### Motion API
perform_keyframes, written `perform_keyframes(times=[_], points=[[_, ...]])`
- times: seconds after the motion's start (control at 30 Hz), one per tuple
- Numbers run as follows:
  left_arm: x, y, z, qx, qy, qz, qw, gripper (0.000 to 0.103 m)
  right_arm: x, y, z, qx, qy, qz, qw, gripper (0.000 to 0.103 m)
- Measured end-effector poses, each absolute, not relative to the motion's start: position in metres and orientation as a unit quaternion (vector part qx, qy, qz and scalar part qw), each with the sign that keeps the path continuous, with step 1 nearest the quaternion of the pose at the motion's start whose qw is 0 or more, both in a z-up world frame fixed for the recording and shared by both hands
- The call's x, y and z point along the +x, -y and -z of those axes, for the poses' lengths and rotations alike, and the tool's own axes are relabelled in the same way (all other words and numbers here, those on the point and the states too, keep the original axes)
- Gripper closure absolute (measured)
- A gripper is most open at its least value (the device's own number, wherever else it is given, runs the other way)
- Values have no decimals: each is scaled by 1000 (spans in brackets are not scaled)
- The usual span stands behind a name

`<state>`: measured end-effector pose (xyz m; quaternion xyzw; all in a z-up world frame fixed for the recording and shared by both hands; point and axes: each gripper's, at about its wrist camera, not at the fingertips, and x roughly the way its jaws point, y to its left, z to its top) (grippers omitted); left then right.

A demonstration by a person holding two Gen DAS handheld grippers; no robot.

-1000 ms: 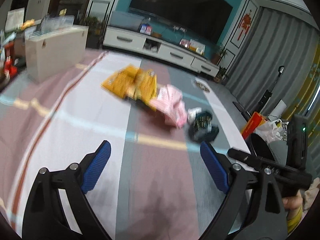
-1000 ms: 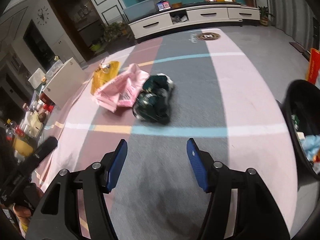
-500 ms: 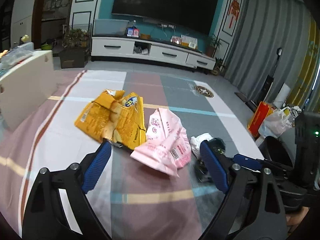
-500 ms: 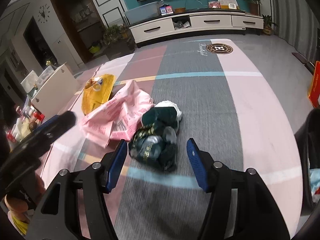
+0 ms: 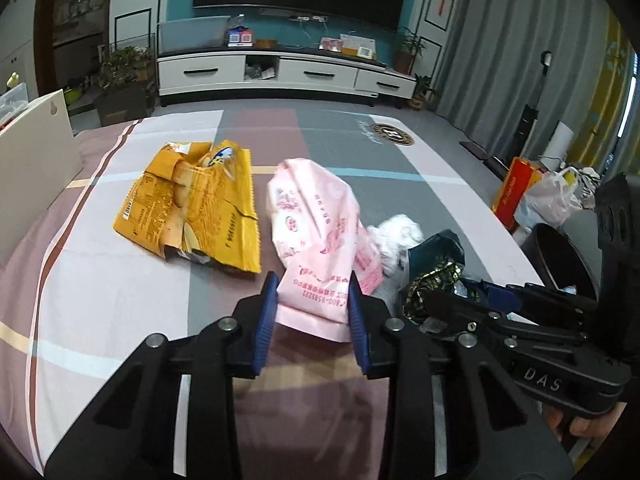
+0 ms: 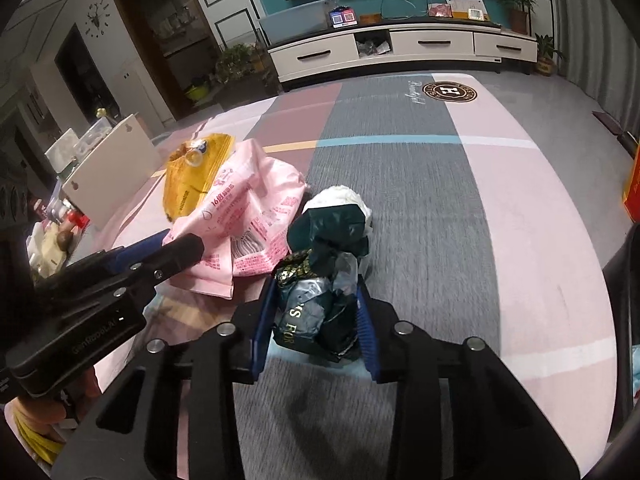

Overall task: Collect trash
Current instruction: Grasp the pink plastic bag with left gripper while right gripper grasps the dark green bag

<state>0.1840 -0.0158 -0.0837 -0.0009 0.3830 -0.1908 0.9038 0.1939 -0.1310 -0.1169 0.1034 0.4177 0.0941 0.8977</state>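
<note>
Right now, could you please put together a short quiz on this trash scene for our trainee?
1. True or false: the left tongs straddle the pink bag.
2. What sits between the right tongs? A) yellow wrapper B) dark green wrapper C) white tissue
3. Fill in: the yellow wrapper lies on the ___ side of the pink bag in the left wrist view.

Key: 1 true; 2 B, the dark green wrapper; 3 left.
</note>
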Motion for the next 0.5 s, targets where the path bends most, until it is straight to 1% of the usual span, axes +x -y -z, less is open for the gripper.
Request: perform_keyframes(times=[0.3, 0.5], points=[[122, 0, 56, -28, -363, 208, 908, 70, 135, 158, 96, 135, -387, -88, 908, 67], [82, 5, 46, -7, -371, 165, 914, 70, 98, 180, 89, 152, -384, -68, 908, 66]])
